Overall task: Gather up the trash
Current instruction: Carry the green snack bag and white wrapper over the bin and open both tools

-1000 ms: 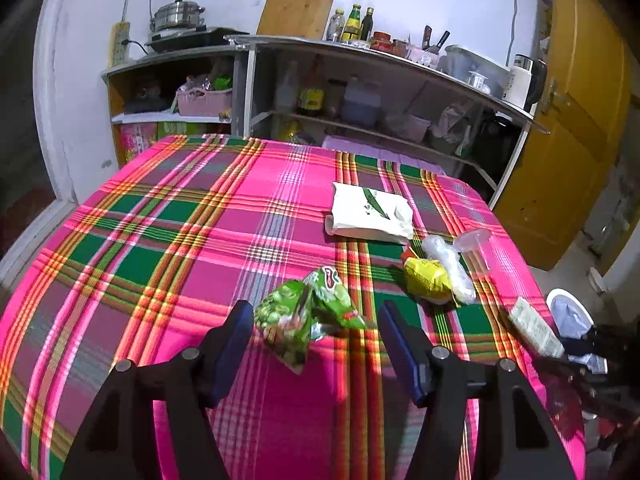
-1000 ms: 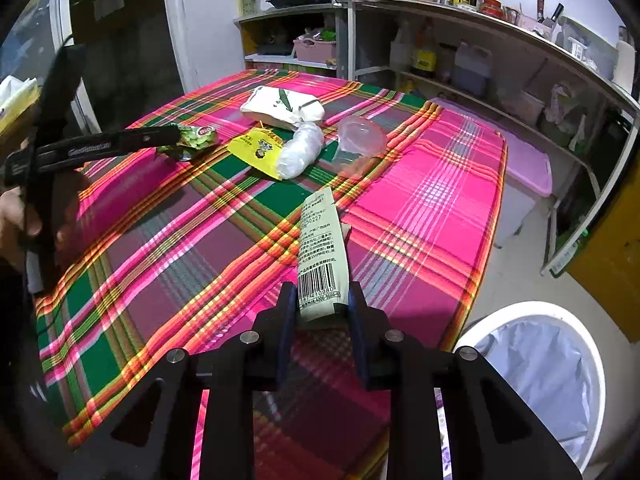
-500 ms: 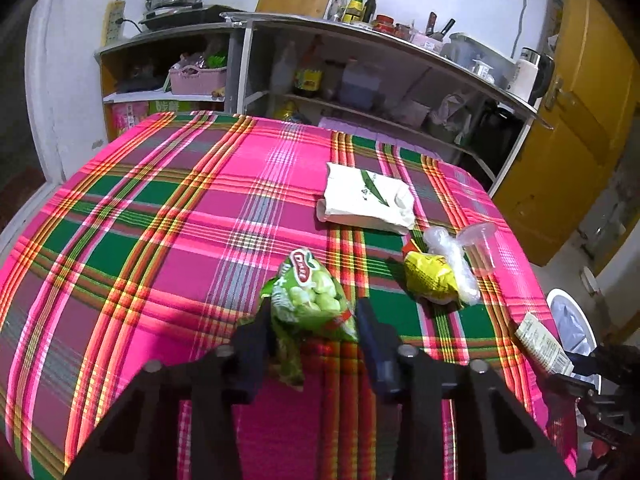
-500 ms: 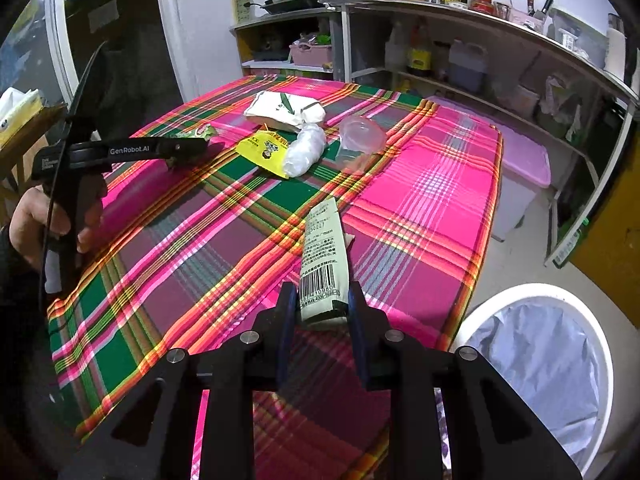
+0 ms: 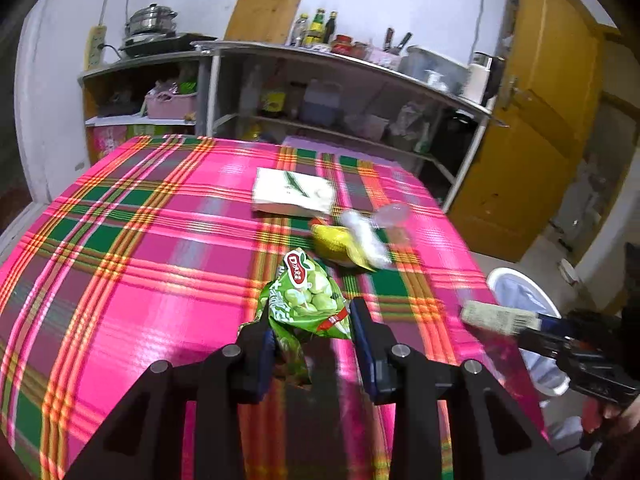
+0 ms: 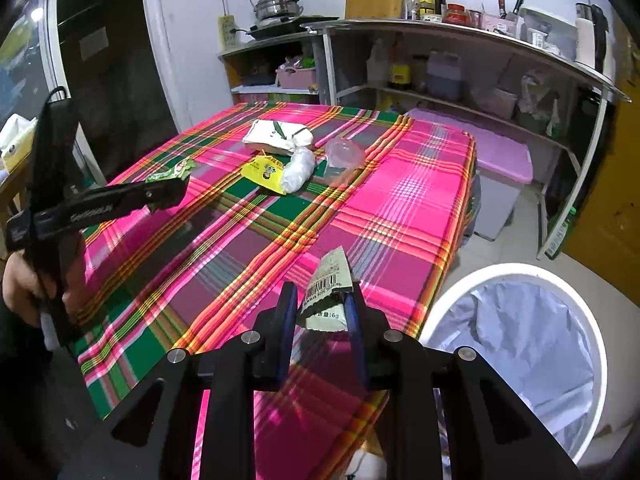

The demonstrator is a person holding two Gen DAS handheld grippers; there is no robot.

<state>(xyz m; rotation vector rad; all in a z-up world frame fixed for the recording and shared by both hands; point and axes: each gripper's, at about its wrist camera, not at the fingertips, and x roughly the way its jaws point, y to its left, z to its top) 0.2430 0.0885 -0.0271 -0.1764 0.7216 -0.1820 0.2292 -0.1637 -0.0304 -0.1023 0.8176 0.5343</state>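
Observation:
My left gripper is shut on a green snack bag and holds it above the plaid tablecloth. My right gripper is shut on a pale barcode wrapper near the table's corner, beside the white bin with a grey liner. In the left wrist view the wrapper and the bin show at the right. On the table lie a yellow wrapper, a crumpled clear bag, a clear plastic cup and a white packet.
Metal shelves with bottles, a pot and containers stand behind the table. A yellow door is at the right. A pink-lidded box sits under the shelves near the bin.
My left gripper has closed on the green snack bag and lifted it. My right gripper has lifted the barcode wrapper off the table and moved it toward the bin.

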